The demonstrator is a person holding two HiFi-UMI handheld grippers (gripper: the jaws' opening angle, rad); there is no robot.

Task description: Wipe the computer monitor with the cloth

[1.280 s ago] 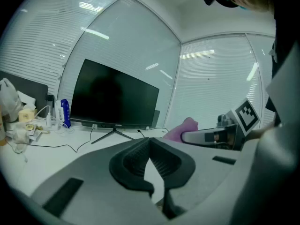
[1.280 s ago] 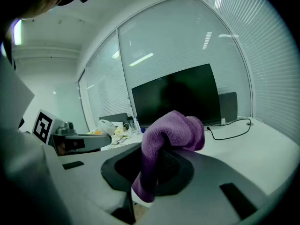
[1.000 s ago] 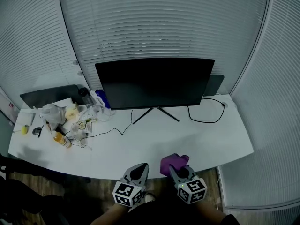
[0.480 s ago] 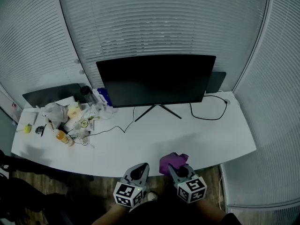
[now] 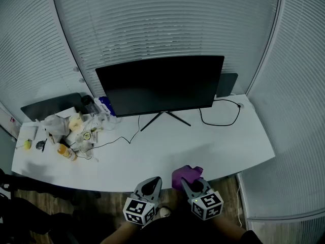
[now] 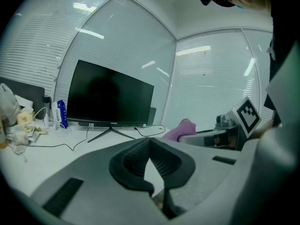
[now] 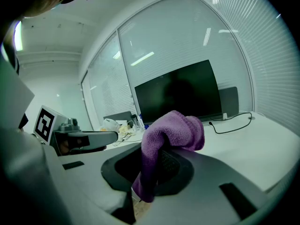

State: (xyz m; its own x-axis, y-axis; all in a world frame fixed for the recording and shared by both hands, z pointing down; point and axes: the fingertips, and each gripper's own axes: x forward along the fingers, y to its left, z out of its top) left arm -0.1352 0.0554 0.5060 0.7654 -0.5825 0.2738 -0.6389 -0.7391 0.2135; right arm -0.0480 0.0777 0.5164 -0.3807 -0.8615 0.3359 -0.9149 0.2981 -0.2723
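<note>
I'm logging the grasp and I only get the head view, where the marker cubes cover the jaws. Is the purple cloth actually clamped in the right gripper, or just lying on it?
Observer: It is clamped. In the right gripper view, the right gripper has its jaws shut on the purple cloth. A strip of it runs down between them and the rest bunches up above.
Operator: And the left one, is it carrying anything?
Observer: No. In the left gripper view, the left gripper has its jaws meeting at the tips with nothing between them.
</note>
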